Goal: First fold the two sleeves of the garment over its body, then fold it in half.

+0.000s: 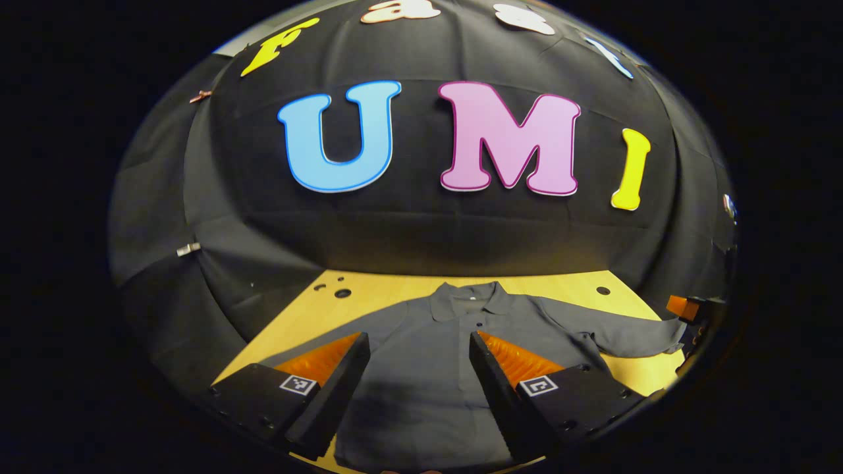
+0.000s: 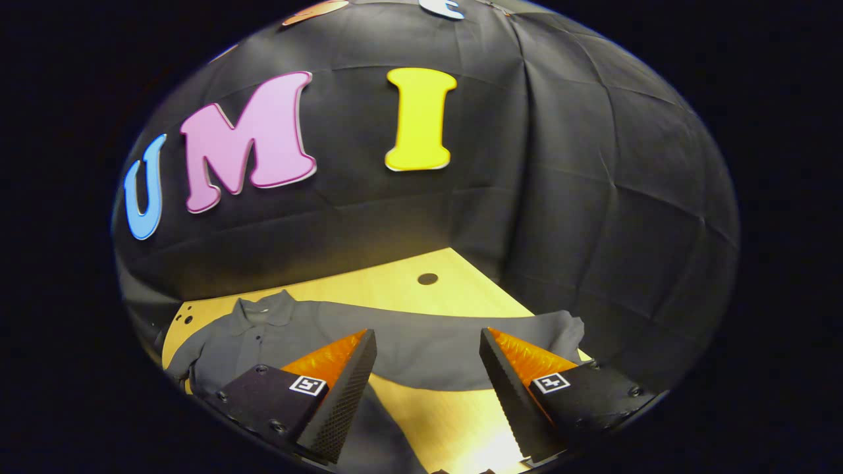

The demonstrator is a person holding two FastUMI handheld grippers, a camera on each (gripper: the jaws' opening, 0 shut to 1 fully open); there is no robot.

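A grey collared shirt (image 1: 428, 368) lies flat on the wooden table (image 1: 316, 316), both sleeves spread wide. The left hand-held gripper (image 1: 419, 368) hangs spread open above its body. The right hand-held gripper (image 2: 428, 368) hangs open over one outstretched sleeve (image 2: 448, 349).

shirt: grey long-sleeved collared cloth garment (image 1: 421, 368), soft matt weave, a few light wrinkles, tiny buttons down the placket
table: pale yellow wooden tabletop (image 2: 421, 289), smooth, faint grain, bit of a sheen near the front, round holes drilled in it
wall: black cloth backdrop (image 2: 593, 197), matt, creased and puckered
left gripper (image 1: 417, 368): finger faces ribbed, bodies look like matt hard plastic
right gripper (image 2: 427, 375): inner edges finely knurled, same matt plastic look
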